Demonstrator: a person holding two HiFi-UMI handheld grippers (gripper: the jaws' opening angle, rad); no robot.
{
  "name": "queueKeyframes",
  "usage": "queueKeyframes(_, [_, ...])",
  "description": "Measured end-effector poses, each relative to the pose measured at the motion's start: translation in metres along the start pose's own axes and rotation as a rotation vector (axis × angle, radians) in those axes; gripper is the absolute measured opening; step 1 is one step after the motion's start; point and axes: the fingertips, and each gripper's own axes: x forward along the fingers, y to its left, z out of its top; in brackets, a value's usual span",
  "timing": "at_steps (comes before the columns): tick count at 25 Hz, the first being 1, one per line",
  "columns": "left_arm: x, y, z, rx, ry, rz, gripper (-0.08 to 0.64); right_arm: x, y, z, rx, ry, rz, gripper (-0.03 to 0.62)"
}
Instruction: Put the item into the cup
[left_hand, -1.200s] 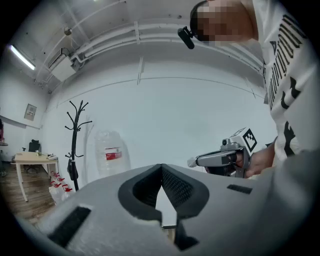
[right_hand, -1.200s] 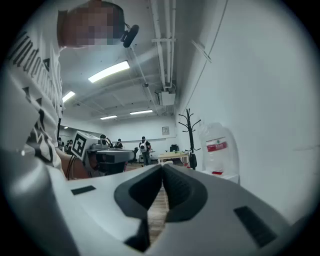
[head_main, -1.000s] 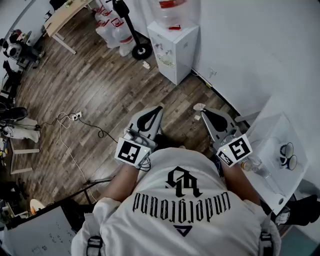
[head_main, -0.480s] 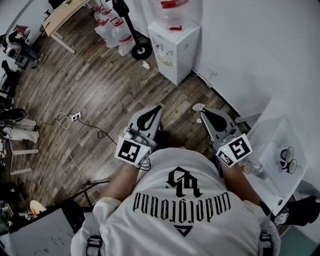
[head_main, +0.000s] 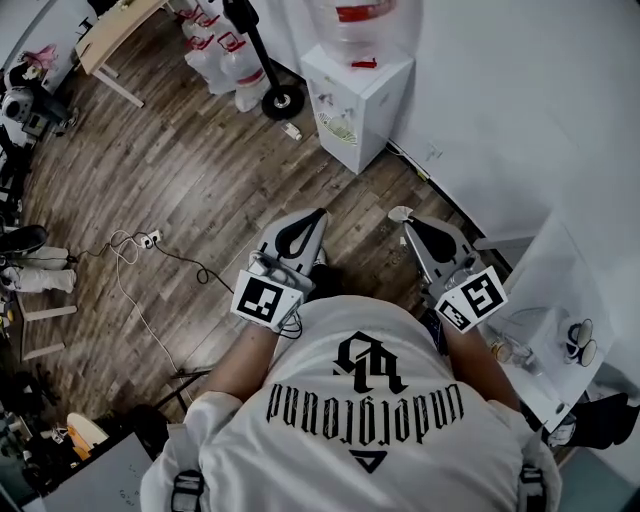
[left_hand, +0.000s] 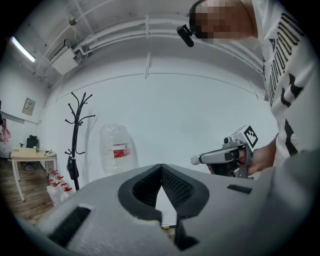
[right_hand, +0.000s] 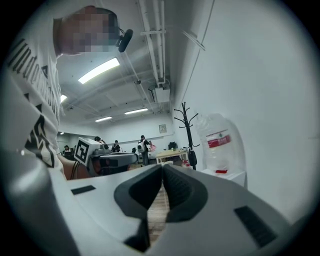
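Both grippers are held low in front of the person's white shirt, over the wooden floor. The left gripper (head_main: 319, 214) (left_hand: 161, 166) has its jaws shut with nothing between them. My right gripper (head_main: 402, 214) (right_hand: 162, 166) is likewise shut and empty, and shows from the side in the left gripper view (left_hand: 196, 160). To the right stands a white table (head_main: 560, 285). A small clear object (head_main: 506, 351) lies near its front edge; I cannot tell whether it is the cup. A pair of dark-rimmed round things (head_main: 577, 342) lies further right. Both grippers are well apart from the table's objects.
A white water dispenser (head_main: 357, 95) stands against the wall ahead. A coat stand's round base (head_main: 283, 100) and several water bottles (head_main: 215, 55) are to its left. A cable with a power strip (head_main: 150, 238) lies on the floor at left. A wooden desk (head_main: 115, 30) is far left.
The head view has shifted a little, so the table and its objects sit lower and further right in the picture. Both grippers keep their place and stay shut.
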Motion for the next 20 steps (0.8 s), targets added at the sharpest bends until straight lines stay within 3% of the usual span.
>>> queueKeyframes(13, [0.024, 0.157, -0.006, -0.025, 0.028, -0.038, 0.008, 0.141, -0.049, 0.006, 0.027, 0.036, -0.105, 0.018])
queueKeyframes(20, [0.02, 0.216, -0.013, -0.021, 0.04, -0.058, 0.008, 0.186, -0.065, 0.008, 0.038, 0.036, -0.178, 0.018])
